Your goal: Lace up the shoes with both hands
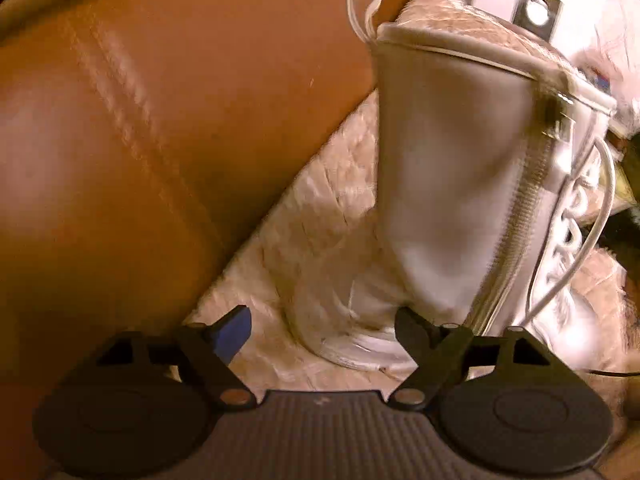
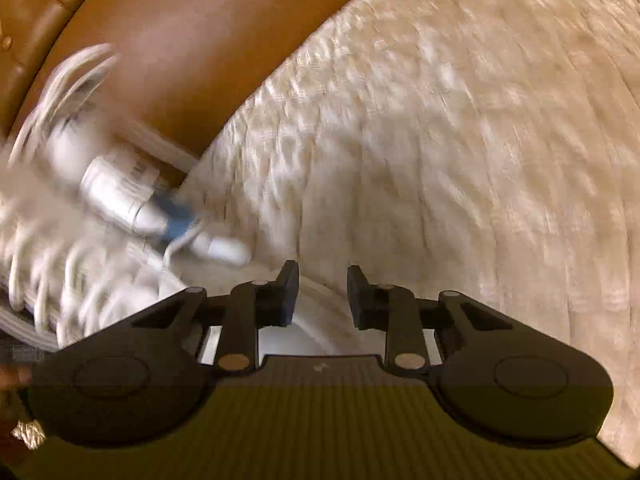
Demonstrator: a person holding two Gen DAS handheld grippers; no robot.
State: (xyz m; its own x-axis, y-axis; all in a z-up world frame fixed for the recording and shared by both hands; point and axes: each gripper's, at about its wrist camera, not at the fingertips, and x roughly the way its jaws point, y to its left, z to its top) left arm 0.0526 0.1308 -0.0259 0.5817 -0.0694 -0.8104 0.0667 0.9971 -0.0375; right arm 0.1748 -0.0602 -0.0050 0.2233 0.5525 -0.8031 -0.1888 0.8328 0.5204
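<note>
A tall white boot (image 1: 452, 200) stands upright on a cream shaggy rug (image 1: 320, 208), with a side zipper (image 1: 520, 236) and white laces (image 1: 572, 236) down its front at the right. My left gripper (image 1: 323, 330) hangs open and wide just in front of the boot's heel, touching nothing. In the right wrist view the boot's laced front (image 2: 68, 280) is a blur at the left edge. My right gripper (image 2: 323, 285) is open with a narrow gap over the rug, beside the boot's toe, and nothing sits between its fingers.
A brown leather sofa (image 1: 140, 140) rises along the rug's left edge. A blurred white and blue object (image 2: 132, 200) lies by the boot near the sofa's base. The rug (image 2: 460, 160) spreads wide to the right. A white appliance (image 1: 532, 4) stands behind the boot.
</note>
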